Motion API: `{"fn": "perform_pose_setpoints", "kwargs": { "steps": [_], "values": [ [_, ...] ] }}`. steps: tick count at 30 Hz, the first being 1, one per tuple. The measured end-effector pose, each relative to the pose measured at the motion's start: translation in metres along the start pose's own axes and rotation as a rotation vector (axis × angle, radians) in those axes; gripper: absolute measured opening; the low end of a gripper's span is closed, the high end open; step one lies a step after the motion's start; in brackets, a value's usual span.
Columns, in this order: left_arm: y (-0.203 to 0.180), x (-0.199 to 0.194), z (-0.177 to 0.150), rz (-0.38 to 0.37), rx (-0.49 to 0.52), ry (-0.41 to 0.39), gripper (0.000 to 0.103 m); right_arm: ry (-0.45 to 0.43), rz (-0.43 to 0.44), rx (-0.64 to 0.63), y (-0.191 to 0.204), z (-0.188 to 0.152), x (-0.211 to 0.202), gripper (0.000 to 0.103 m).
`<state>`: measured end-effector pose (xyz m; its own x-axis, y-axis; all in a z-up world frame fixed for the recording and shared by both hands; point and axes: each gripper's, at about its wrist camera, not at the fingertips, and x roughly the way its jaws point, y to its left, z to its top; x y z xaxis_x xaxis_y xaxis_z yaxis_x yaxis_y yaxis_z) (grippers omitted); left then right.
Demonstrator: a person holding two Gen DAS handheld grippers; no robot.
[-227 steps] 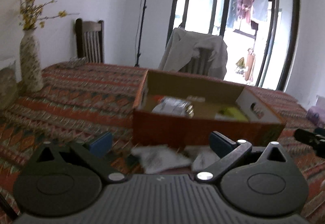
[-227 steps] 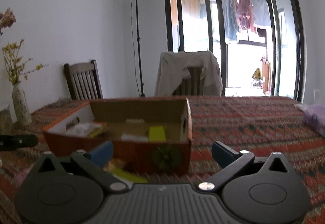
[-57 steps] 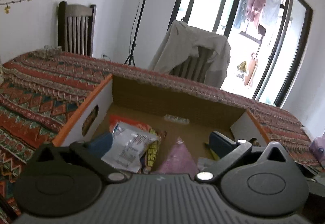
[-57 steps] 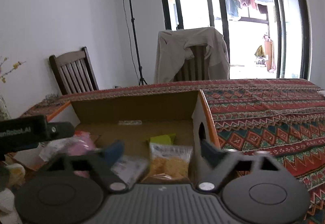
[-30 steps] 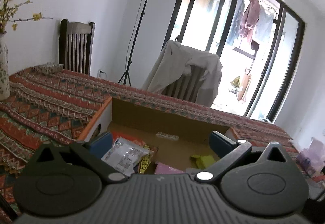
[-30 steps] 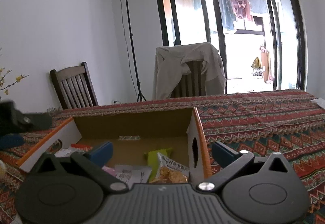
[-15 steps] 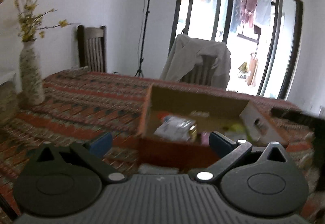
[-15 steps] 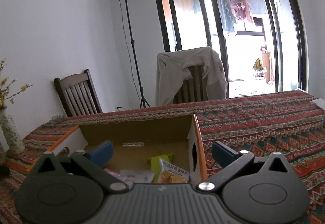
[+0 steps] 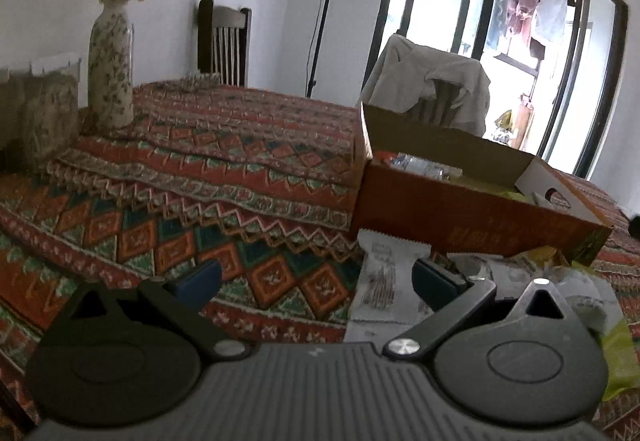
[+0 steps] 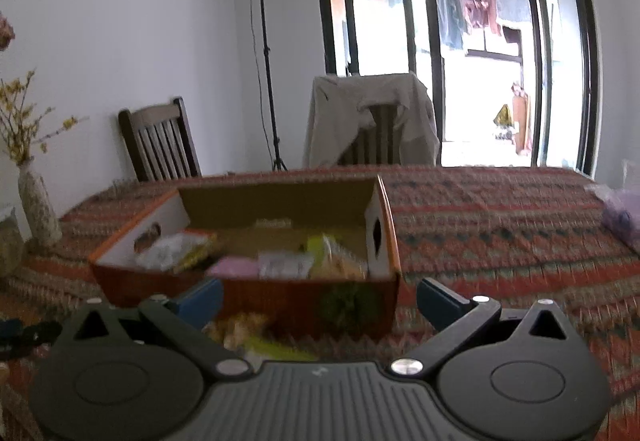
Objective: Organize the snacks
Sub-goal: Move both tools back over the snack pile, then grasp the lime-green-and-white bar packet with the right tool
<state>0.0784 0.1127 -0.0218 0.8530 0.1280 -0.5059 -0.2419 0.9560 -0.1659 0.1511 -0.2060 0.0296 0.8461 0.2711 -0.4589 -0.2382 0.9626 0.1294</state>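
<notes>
An orange cardboard box (image 9: 472,217) (image 10: 256,293) sits on the patterned tablecloth and holds several snack packets, among them a pink one (image 10: 234,267) and a yellow one (image 10: 320,249). In front of the box lie a white packet (image 9: 384,281) and a yellow-green packet (image 9: 616,345); the right wrist view shows a yellowish packet (image 10: 256,337) there too. My left gripper (image 9: 316,279) hovers open low over the cloth, its right finger over the white packet. My right gripper (image 10: 320,299) hangs open in front of the box, holding nothing.
A patterned vase (image 9: 110,65) with yellow flowers stands at the table's far left. Two chairs (image 10: 160,143) stand behind the table, one draped with a beige jacket (image 10: 372,121). A light stand (image 10: 264,49) and glass doors lie beyond. A purple bag (image 10: 620,215) rests at the right edge.
Both grippers have drawn back from above the box and sunk lower. The left one has swung leftward, down near the white packet in front of the box. Both stay open.
</notes>
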Motion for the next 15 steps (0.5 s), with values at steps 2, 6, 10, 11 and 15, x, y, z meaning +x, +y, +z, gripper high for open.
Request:
{"fn": "perform_pose_setpoints", "kwargs": {
  "steps": [2, 6, 10, 11, 15],
  "values": [
    [-0.001, -0.005, -0.001, -0.007, 0.003, -0.027, 0.103, 0.021, 0.0, 0.016, -0.002, -0.009, -0.003, 0.103],
    [-0.005, -0.007, -0.003, -0.012, 0.027, -0.048, 0.103, 0.056, 0.009, 0.028, 0.002, -0.019, -0.002, 0.103],
    [-0.006, -0.01, -0.003, -0.022, 0.032, -0.063, 0.103, 0.08, 0.005, 0.011, 0.014, -0.027, 0.001, 0.103],
    [-0.005, -0.01, -0.003, -0.024, 0.029, -0.064, 0.103, 0.086, 0.007, 0.009, 0.017, -0.029, 0.0, 0.103],
    [-0.003, -0.01, -0.003, -0.033, 0.013, -0.061, 0.103, 0.113, 0.011, -0.014, 0.027, -0.042, -0.006, 0.103]
  ]
}}
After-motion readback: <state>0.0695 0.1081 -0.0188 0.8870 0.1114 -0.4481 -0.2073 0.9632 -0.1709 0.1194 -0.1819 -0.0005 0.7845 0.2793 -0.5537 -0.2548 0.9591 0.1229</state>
